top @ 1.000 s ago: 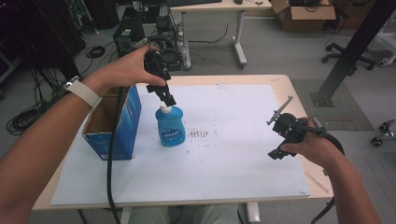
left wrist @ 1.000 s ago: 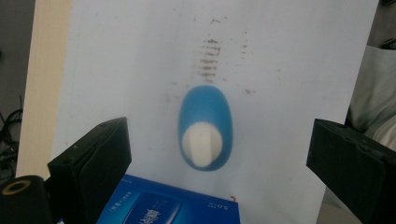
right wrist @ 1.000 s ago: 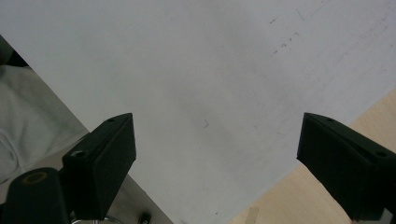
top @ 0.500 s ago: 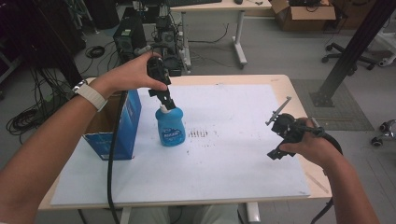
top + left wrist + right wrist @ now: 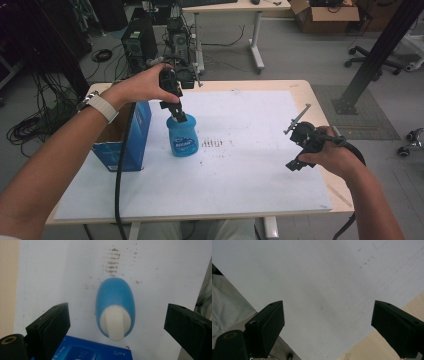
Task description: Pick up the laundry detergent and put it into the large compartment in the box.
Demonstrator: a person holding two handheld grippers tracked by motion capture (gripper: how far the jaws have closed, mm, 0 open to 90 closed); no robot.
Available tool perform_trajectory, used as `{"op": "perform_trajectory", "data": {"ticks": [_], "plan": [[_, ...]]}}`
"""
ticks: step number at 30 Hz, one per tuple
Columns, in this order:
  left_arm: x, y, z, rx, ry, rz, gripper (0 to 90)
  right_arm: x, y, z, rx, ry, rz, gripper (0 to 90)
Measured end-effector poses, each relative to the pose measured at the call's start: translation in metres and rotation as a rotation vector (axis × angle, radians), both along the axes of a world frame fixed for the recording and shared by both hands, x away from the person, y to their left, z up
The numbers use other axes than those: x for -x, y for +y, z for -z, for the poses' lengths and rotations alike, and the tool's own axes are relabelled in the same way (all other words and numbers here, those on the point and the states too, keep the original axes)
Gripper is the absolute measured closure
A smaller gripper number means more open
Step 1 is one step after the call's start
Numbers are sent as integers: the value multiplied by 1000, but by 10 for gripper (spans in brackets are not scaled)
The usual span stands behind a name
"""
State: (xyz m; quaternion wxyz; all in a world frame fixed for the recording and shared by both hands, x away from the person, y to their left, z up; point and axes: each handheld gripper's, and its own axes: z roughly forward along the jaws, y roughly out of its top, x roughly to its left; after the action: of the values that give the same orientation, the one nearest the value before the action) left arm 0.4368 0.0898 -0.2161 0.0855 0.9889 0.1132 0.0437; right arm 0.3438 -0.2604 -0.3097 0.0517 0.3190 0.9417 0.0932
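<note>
Standing beside the blue box [image 5: 124, 145], the blue bottle [image 5: 182, 137] has open sheet around; left gripper [image 5: 176, 112] has lifted, jaws wide, empty; right gripper [image 5: 296, 145] unmoved, wide, empty.

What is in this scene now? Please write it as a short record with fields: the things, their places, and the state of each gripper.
surface: wooden table covered by a white sheet
bottle: blue plastic bottle with a white cap, upright on the sheet, beside the box
box: open blue cardboard box, at the table's left part
marks: dark smudges on the sheet, right of the bottle
left gripper: open, above the bottle, jaws on either side of the cap, not touching it
right gripper: open, holding nothing, over the sheet near the table's right edge
</note>
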Motion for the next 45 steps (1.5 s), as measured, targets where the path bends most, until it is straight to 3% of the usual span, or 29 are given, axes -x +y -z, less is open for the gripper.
{"op": "perform_trajectory", "data": {"ticks": [20, 45], "plan": [[-9, 3, 33, -20, 32, -17, 70, -2, 0, 4, 3, 7, -1, 112], [-9, 0, 56, -37, 30, -25, 70, -3, 2, 5, 5, 11, -9, 113]]}}
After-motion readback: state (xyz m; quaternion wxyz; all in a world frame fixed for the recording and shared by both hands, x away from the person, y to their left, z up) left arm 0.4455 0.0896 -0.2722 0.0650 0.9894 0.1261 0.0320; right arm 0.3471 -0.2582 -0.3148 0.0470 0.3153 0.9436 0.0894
